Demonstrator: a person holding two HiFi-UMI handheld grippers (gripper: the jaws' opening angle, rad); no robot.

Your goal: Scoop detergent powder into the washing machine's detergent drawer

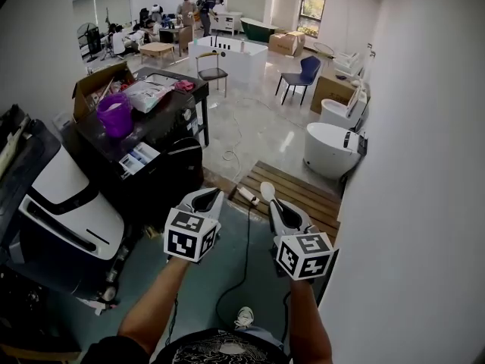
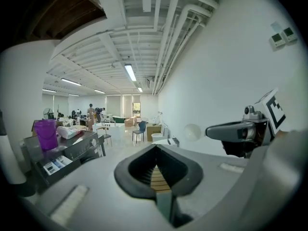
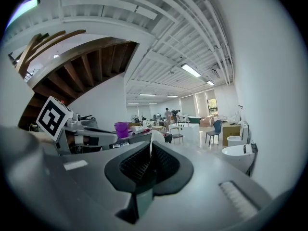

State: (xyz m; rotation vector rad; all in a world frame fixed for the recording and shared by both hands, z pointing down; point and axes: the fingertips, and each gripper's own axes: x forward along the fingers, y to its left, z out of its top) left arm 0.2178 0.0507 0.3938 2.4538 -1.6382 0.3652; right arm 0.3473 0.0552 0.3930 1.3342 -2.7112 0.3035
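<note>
Grips a white scoop (image 1: 267, 192) in the right hand-held gripper (image 1: 273, 206), bowl forward; carries nothing in the closed left hand-held gripper (image 1: 208, 197); likely needs a reach forward-left to the purple tub (image 1: 114, 114) on the dark surface (image 1: 168, 120), nearer the left side

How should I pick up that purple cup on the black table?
Probably by its rim, from above. The purple cup stands upright and open on the black table, so one jaw can go inside its wall and one outside. A bag lies close beside it, crowding a sideways reach. The left gripper is free; the right gripper holds a spoon.
</note>
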